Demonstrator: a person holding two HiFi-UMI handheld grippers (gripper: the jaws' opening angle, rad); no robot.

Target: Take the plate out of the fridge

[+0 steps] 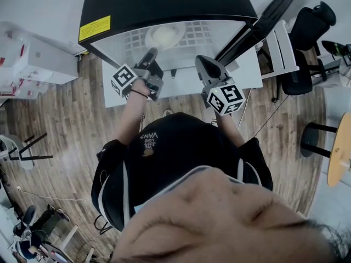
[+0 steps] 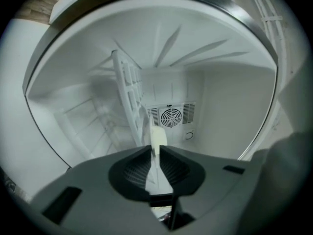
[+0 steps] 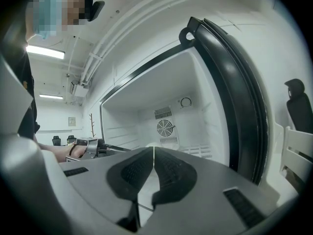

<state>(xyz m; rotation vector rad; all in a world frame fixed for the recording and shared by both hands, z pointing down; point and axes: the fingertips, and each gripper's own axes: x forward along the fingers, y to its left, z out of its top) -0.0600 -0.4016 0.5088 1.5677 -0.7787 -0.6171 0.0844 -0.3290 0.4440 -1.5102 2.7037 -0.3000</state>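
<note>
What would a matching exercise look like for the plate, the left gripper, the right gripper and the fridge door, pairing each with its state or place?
1 plate
2 left gripper
3 right gripper
4 fridge door

A swung open
B shut, nothing between its fingers
C shut on the plate's rim
D lying on the wire shelf

Pairs: 1-D, 2-C, 3-B, 4-A

Bright, even light w/ ceiling strips (image 3: 45,52) glowing — heavy fisheye warp, dark vignette at edges.
</note>
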